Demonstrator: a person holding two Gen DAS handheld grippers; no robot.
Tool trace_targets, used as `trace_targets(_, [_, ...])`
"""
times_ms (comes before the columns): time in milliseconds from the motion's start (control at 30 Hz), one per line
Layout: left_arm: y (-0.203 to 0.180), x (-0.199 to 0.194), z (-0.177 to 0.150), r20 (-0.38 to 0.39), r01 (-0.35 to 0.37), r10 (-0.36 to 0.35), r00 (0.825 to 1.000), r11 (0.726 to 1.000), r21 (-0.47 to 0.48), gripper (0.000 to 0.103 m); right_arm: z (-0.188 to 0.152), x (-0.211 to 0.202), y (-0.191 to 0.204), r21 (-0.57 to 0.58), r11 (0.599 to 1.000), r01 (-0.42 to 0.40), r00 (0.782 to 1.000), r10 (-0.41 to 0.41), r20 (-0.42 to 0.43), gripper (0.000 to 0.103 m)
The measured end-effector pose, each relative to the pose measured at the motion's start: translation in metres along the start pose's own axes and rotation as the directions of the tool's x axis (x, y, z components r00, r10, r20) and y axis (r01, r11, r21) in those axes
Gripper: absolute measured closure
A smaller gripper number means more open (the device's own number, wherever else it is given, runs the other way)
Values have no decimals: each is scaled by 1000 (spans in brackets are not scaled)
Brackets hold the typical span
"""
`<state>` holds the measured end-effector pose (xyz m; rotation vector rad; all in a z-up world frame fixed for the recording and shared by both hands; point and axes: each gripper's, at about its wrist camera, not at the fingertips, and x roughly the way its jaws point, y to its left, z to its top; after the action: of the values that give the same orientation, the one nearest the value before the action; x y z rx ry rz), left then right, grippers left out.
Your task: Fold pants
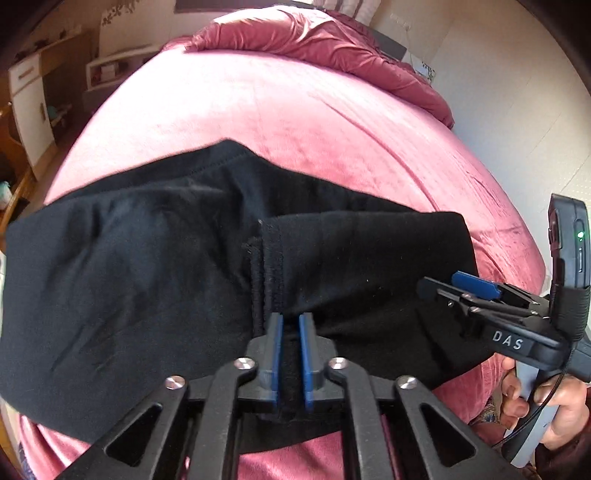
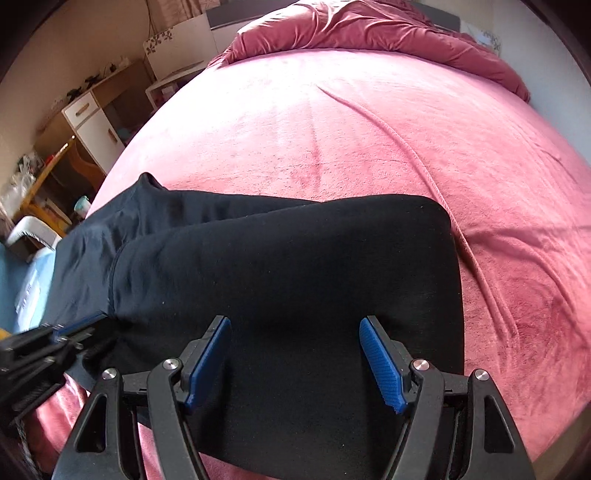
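bed (image 2: 332,122): pink velvety cover, fills most of both views; long crease runs down its right half in the right wrist view
duvet (image 2: 369,29): darker pink, bunched in a heap along the far end of the bed
pants (image 1: 147,277): black, lying flat on the near part of the bed, stretched left to right; already doubled over, one layer on top of another, upper layer's edge visible as a diagonal line in the right wrist view (image 2: 277,266); left end reaches the bed's left edge; a thick ribbed seam or band runs near-to-far at the middle in the left wrist view
furniture (image 2: 92,118): white and wood cabinet and desk at far left beside the bed, clutter on top, too small to read
left gripper (image 1: 291,354): low over the near edge of the pants at the seam; blue pads nearly together with a narrow gap, black fabric seen in the gap, looks pinched on the cloth
right gripper (image 2: 295,362): over the right part of the pants, fingers spread wide, blue pads well apart, nothing between them but cloth below; cannot tell if tips touch the fabric
hand (image 1: 554,402): person's hand on the right gripper's handle, near right corner of the left wrist view
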<state>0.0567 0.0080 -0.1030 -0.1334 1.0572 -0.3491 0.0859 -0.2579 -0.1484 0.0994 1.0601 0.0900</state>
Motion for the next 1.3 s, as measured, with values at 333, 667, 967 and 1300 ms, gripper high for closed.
trace_targets(333, [21, -55, -13, 92, -73, 75, 993, 997, -27, 86, -25, -28, 20, -5, 999, -54, 998, 54, 28, 30])
trace_targets(667, [35, -80, -13, 131, -131, 140, 981, 988, -81, 76, -50, -17, 38, -33, 998, -48, 999, 47, -16, 29])
trace_targets(967, [67, -76, -21, 89, -124, 142, 986, 976, -180, 75, -51, 0, 37, -10, 999, -43, 998, 43, -54, 22])
trace_targets(1300, [200, -107, -52, 65, 5, 45, 997, 782, -623, 76, -46, 18, 32, 34, 992, -124, 987, 127, -99, 0])
